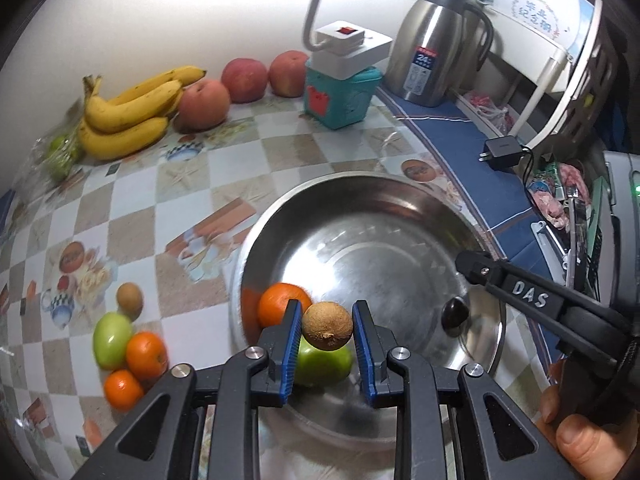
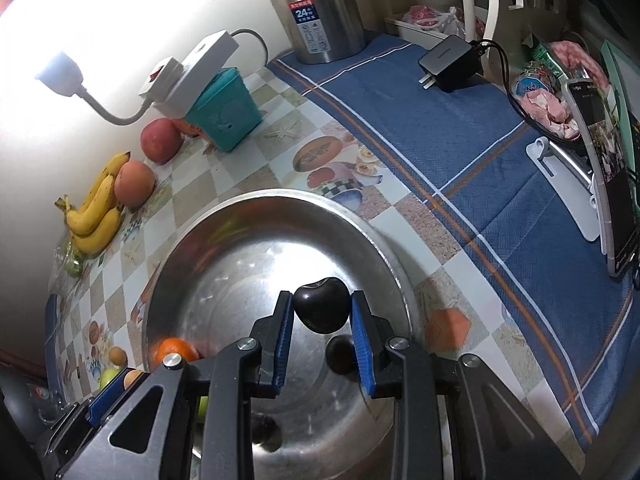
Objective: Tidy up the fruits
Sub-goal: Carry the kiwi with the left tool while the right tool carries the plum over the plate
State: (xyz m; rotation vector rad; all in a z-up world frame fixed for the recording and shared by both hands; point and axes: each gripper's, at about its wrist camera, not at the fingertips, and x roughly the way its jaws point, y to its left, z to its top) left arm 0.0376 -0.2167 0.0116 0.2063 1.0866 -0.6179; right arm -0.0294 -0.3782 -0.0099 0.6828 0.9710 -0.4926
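Note:
My left gripper [image 1: 327, 322] holds a brown kiwi [image 1: 327, 325] between its blue pads, above the steel bowl [image 1: 400, 196]. An orange [image 1: 280, 304] and a green apple [image 1: 324, 364] lie in the bowl under it. My right gripper [image 2: 322, 312] is shut on a dark plum [image 2: 320, 309] over the same bowl [image 2: 280, 208]; it also shows in the left wrist view [image 1: 454, 314]. Loose on the table at left lie a kiwi [image 1: 129, 299], a green apple [image 1: 112, 339] and two oranges [image 1: 146, 354].
Bananas [image 1: 128, 112] and three peaches [image 1: 244, 79] lie by the wall, beside a teal box [image 1: 340, 100] with a white lamp base. A steel kettle [image 1: 436, 40], a black charger [image 1: 502, 152] and a phone on a stand [image 2: 604, 172] sit on the blue cloth at right.

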